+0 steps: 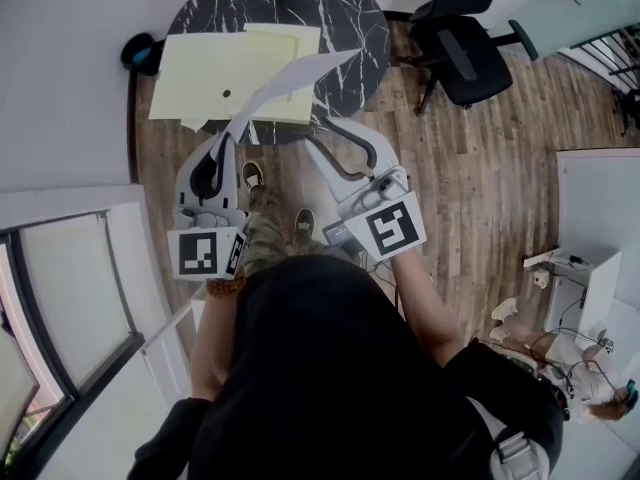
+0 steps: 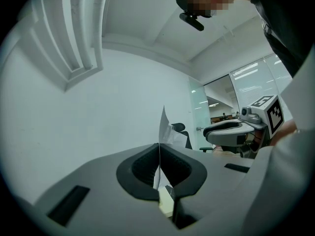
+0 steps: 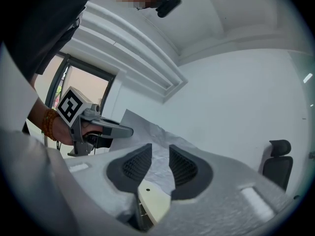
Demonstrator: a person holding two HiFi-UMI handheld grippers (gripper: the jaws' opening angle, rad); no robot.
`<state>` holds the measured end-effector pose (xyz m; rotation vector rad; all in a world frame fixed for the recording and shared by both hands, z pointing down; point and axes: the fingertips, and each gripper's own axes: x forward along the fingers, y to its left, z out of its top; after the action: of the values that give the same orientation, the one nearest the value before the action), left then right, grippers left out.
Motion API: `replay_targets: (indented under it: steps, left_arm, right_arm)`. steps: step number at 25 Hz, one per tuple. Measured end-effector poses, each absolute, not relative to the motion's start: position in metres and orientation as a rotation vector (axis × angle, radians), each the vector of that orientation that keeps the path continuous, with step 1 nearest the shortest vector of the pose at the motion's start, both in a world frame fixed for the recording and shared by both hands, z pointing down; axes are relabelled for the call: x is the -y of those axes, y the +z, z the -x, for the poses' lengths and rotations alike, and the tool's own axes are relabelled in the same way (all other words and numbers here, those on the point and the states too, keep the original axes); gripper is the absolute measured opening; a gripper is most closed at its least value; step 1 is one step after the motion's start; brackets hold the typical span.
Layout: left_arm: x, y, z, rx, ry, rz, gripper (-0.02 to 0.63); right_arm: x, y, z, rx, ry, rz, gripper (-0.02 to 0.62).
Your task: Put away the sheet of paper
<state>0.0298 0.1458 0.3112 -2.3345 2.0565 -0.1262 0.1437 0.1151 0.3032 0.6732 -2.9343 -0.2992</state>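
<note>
A white, creased sheet of paper [image 1: 290, 80] hangs in the air over the near edge of the round black marble table [image 1: 345, 13]. My left gripper [image 1: 226, 140] is shut on the sheet's lower left edge. In the left gripper view the paper [image 2: 164, 128] stands edge-on out of the closed jaws of that gripper [image 2: 159, 154]. My right gripper [image 1: 335, 140] is just right of the sheet with its jaws apart. In the right gripper view the paper [image 3: 158, 154] shows through the gap of the open gripper [image 3: 160, 163], and no pad presses on it. A pale yellow folder [image 1: 215, 78] lies on the table under the sheet.
A black office chair [image 1: 465, 53] stands right of the table on the wood floor. A white desk [image 1: 600, 203] with cables is at the far right. A white wall and window frame close off the left side. The person's shoes [image 1: 253, 175] are near the table base.
</note>
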Motion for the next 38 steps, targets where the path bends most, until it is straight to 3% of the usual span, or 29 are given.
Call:
replay_targets:
  steps: [21, 38]
  left_arm:
    - [-0.090, 0.368, 0.025, -2.106, -0.261, 2.417, 0.011]
    - [-0.037, 0.409, 0.109, -2.002, -0.377, 2.562, 0.011]
  right_arm:
    - [-0.065, 0.314, -0.125, 2.886, -0.266, -0.646, 0.109]
    - [-0.023, 0.325, -0.044, 2.812, -0.248, -0.600, 0.109]
